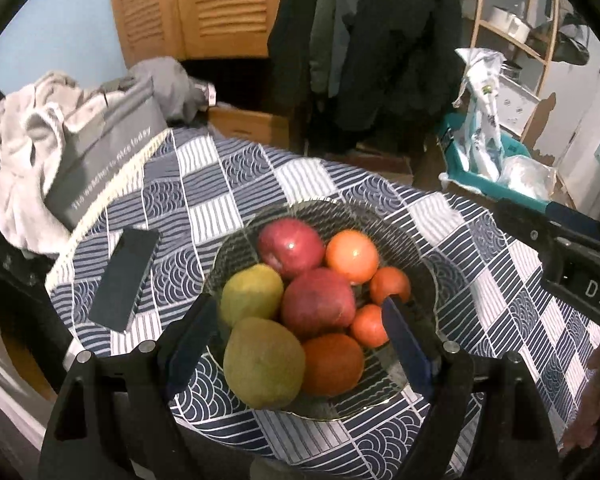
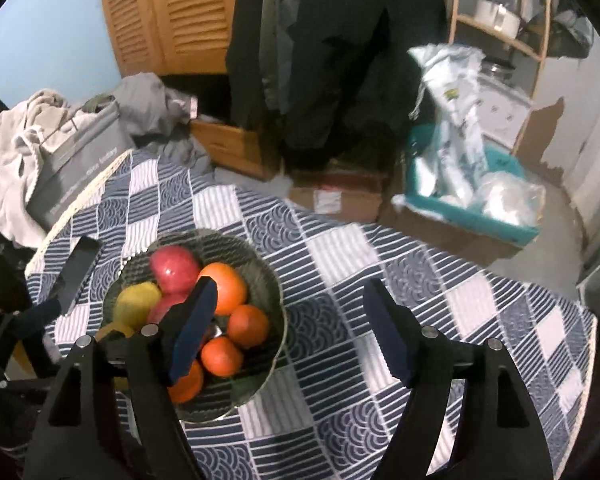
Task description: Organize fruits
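Fruit fills a glass bowl (image 1: 416,268) on the worktop (image 1: 500,280), which is covered by a blue and white patterned cloth. In the left wrist view two red apples (image 1: 290,246) sit at the back and middle of the pile, touching each other. Two green pears (image 1: 264,362) lie on the left side, one behind the other. A big orange (image 1: 352,256) rests at the back right, beside the far apple. Another orange (image 1: 332,364) lies at the front, against the near pear. Two small tangerines (image 1: 390,284) line the right side of the pile.

The left claw (image 1: 300,322) hangs above the bowl with its jaws spread wide and nothing between the pads; the fruit shows between its fingers (image 1: 192,332) but lies below them. The right claw (image 2: 290,296) also stands open and empty, above bare cloth just to the right of the bowl (image 2: 268,280). Its left finger crosses in front of the fruit in the right wrist view. Part of the right claw's body shows at the right edge of the left wrist view.

A dark phone (image 1: 126,278) lies flat on the cloth to the left of the bowl, apart from it. Beyond the worktop's far left edge sits a grey box (image 1: 108,152) with crumpled clothes (image 1: 24,148) heaped around it. A teal bin (image 2: 472,216) with plastic bags stands on the floor farther back.
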Demonstrator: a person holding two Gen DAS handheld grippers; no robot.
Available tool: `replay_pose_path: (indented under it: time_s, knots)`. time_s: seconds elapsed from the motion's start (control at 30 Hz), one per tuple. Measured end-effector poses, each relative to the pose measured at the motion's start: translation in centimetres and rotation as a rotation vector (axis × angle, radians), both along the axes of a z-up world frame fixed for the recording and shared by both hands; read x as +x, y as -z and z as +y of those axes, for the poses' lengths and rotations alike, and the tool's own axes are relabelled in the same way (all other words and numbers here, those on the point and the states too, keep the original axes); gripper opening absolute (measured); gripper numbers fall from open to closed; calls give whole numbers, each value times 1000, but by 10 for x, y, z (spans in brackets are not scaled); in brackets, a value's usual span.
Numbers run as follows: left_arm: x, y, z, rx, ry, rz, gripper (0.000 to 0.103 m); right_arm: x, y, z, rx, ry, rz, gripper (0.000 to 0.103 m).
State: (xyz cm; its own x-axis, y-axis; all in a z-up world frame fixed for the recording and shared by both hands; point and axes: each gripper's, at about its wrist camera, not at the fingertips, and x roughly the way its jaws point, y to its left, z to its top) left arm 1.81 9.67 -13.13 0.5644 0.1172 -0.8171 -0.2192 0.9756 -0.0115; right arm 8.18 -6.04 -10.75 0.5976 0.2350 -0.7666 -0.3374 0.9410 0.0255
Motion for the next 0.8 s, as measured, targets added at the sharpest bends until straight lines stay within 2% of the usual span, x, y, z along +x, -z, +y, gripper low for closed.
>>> replay_pose_path:
  time_s: [0.2, 0.5, 0.67, 0.8]
  knots:
    - [-4, -23, -9, 37, 17, -64, 88, -10, -26, -15, 10, 22, -73, 76]
    - [-11, -57, -19, 40, 44, -138, 88, -26, -60, -40, 32, 63, -169, 76]
    - [-18, -79, -25, 18, 61, -204, 94, -40, -74, -55, 27, 89, -232, 76]
    - [-21, -91, -32, 24, 80, -234, 95, -55, -86, -69, 45, 101, -292, 77]
